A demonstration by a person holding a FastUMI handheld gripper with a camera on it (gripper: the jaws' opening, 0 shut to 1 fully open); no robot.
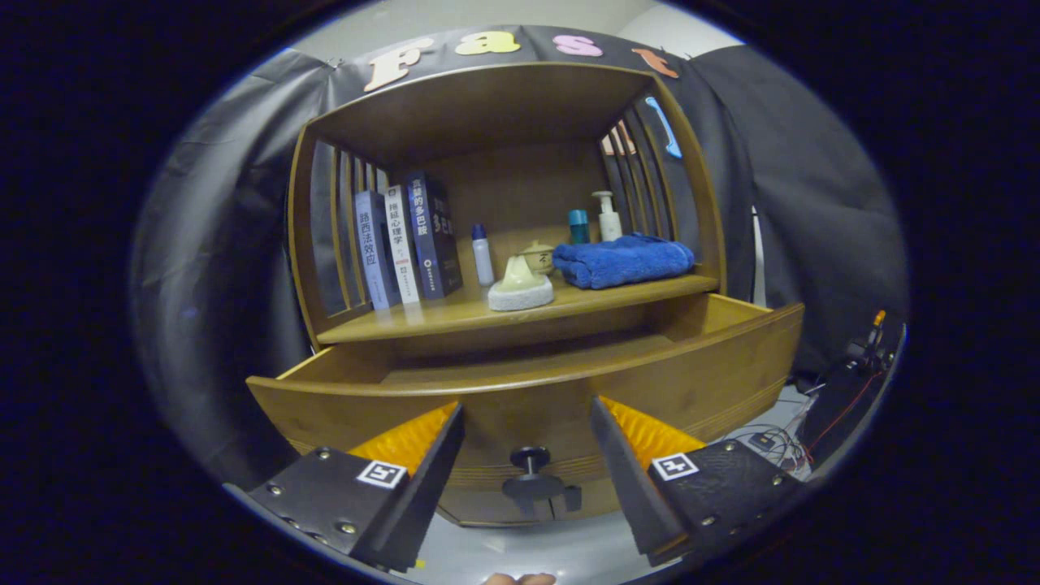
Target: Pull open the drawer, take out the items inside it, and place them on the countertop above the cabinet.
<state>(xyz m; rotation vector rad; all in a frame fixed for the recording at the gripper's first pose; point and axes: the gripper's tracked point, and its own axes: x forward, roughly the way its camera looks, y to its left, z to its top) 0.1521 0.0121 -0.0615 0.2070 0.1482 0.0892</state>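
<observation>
A wooden cabinet stands ahead with its drawer (528, 398) pulled out toward me. The drawer's inside is hidden behind its curved front panel. A dark round knob (530, 461) sticks out of the drawer front, low between my fingers. My gripper (526, 414) is open, its fingers (422, 455) spread on either side of the knob and touching nothing. The countertop (455, 313) above the drawer carries a blue folded towel (624, 260), a pale ornament on a white base (520, 286), a small lidded pot (539, 256), bottles and upright books (406, 244).
A slatted hutch with a roof encloses the countertop. A white bottle (482, 254), a teal bottle (578, 227) and a pump bottle (607, 215) stand at the back. Cables and a dark device (845, 382) lie on the floor right of the cabinet. Fingertips of a hand (520, 578) show below.
</observation>
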